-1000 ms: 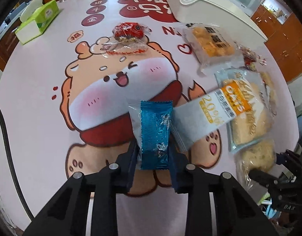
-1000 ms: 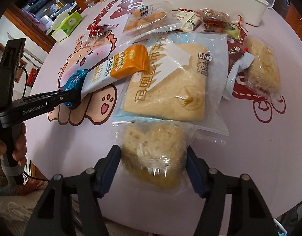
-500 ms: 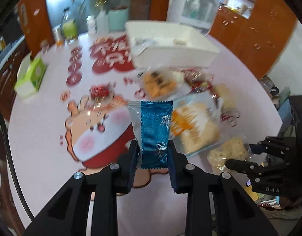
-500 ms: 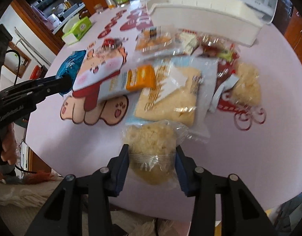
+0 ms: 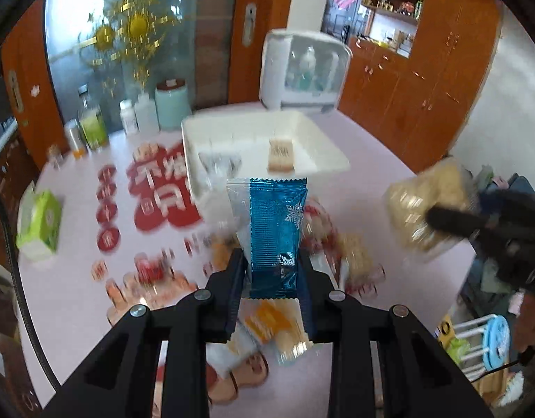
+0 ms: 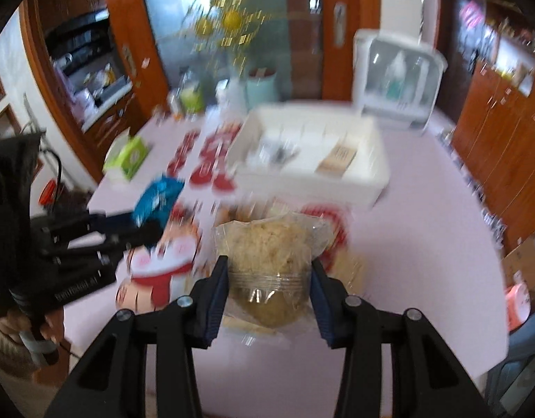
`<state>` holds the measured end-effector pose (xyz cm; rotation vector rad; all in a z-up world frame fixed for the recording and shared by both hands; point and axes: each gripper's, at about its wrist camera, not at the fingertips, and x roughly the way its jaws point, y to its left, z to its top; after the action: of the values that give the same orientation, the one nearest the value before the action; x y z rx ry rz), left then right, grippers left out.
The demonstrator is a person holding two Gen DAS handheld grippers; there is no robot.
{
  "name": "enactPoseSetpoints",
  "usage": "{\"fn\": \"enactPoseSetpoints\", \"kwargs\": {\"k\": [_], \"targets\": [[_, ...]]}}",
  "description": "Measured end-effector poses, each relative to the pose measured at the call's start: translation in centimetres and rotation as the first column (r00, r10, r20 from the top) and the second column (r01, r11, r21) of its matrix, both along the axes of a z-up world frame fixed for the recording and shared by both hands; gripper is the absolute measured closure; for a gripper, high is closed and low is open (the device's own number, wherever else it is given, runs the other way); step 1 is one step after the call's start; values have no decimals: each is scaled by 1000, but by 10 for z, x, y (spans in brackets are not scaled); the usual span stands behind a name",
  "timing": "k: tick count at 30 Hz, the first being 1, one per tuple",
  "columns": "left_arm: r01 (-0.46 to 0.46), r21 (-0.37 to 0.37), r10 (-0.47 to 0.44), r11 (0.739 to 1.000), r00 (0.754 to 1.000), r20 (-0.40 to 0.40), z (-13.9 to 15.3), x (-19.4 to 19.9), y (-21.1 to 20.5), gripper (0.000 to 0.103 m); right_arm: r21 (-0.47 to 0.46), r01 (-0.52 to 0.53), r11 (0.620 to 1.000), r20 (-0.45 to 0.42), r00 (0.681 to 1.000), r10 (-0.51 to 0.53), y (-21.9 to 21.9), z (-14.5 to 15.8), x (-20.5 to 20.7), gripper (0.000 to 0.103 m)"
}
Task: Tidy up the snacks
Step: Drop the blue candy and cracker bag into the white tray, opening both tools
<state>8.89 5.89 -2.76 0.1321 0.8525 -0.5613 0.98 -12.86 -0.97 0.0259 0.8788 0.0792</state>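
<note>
We are gripping the blue snack packet (image 5: 276, 237) upright at frame centre, left gripper (image 5: 271, 291) jaws clamped tight. Our right gripper (image 6: 269, 296) jaws are squeezing the clear bag of crumbly pastry (image 6: 269, 268), above the counter (image 6: 424, 244), white tray (image 6: 371, 181) beyond.

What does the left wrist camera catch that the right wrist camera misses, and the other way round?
Only the left wrist view shows the blue packet face-on between the left gripper fingers, plus the orange packet lying below it. Only the right wrist view shows the clear bag of crumbly snack close up, clamped in the right gripper, and the hand holding the left gripper. Both show the white tray, the green tissue box and the pink table.
</note>
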Motion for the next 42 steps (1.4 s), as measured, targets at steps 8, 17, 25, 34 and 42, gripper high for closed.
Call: {"fn": "enactPoseSetpoints", "kwargs": {"k": [8,17,25,34,42], "targets": [[-131,-15,131,991,986,105,50,76,-33,75,-35,58,998,224,973,-49,-40,75,64,59],[-315,-7,314,949,942,117,50,163,-78,75,14,112,994,283,953,-111,-97,73,167,59],[-389,37,385,920,919,81,14,212,-116,75,58,96,994,186,977,-105,-127,7,238,59],[-411,99,410,906,912,31,-32,231,-148,45,74,76,994,85,993,-82,-143,-49,269,56],[-463,85,467,882,883,-44,-46,217,-129,1,57,23,998,25,999,-24,-139,-78,267,15]]}}
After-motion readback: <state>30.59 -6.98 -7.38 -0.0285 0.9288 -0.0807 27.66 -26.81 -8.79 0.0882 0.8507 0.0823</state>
